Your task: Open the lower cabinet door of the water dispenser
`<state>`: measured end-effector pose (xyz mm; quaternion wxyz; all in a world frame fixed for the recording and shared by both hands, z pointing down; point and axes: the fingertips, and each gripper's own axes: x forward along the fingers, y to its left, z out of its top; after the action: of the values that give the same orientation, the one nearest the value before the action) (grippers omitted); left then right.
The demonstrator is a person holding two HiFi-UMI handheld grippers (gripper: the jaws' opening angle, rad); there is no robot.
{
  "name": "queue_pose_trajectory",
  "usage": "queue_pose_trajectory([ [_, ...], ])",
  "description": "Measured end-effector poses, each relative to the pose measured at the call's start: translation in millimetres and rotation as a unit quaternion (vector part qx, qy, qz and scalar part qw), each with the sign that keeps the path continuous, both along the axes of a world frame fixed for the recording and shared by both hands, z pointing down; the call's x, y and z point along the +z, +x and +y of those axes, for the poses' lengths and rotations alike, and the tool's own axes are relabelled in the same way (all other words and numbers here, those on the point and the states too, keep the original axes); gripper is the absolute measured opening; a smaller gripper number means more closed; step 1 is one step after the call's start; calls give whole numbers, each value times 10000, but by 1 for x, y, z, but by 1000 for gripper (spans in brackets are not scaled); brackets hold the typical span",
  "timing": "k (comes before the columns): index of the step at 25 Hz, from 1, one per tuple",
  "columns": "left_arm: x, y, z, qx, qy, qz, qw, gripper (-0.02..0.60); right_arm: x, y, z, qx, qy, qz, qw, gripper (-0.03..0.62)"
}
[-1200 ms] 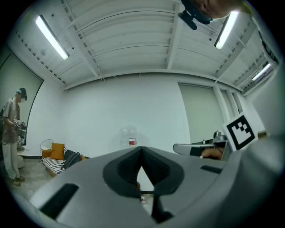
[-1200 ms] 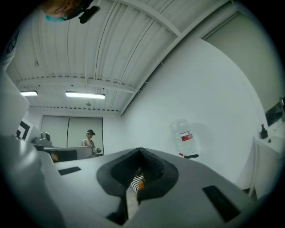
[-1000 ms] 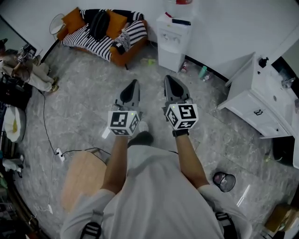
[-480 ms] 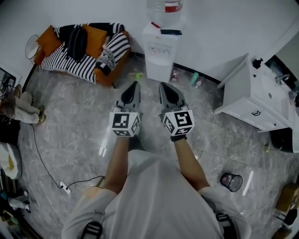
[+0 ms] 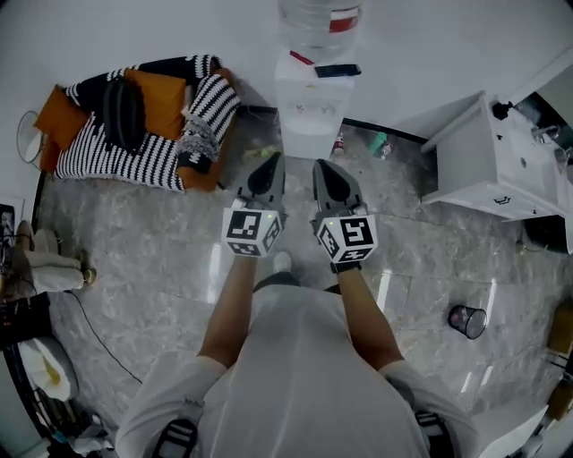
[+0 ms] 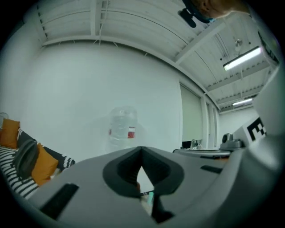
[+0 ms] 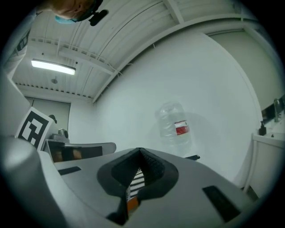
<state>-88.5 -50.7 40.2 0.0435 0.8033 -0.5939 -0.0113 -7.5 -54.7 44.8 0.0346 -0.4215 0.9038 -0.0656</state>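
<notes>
Mid-frame, the left gripper (image 5: 274,161) and right gripper (image 5: 320,166) sit side by side, fingers pressed together on nothing. The water dispenser (image 5: 309,103) stands just beyond them, top centre, against the wall.

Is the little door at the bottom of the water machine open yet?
Looks shut: the lower door lies flat in the front of the water dispenser, nothing swung out.

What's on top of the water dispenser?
A clear water bottle with a red label and a flat dark object beside it. The bottle hides the water dispenser top beneath it.
</notes>
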Motion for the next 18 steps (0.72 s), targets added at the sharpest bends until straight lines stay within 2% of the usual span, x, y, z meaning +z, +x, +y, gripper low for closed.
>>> queue_pose_trajectory([
  [6, 52, 15, -40, 515, -473, 290, 9971, 6, 49, 14, -32, 568, -564, 230, 9965, 5],
  [11, 104, 45, -79, 868, -908, 290, 9917, 6, 95, 53, -74, 922, -950, 326, 9907, 5],
  [18, 178, 77, -162, 1081, -1136, 78, 9876, 6, 183, 106, -156, 1068, -1405, 463, 9832, 5],
])
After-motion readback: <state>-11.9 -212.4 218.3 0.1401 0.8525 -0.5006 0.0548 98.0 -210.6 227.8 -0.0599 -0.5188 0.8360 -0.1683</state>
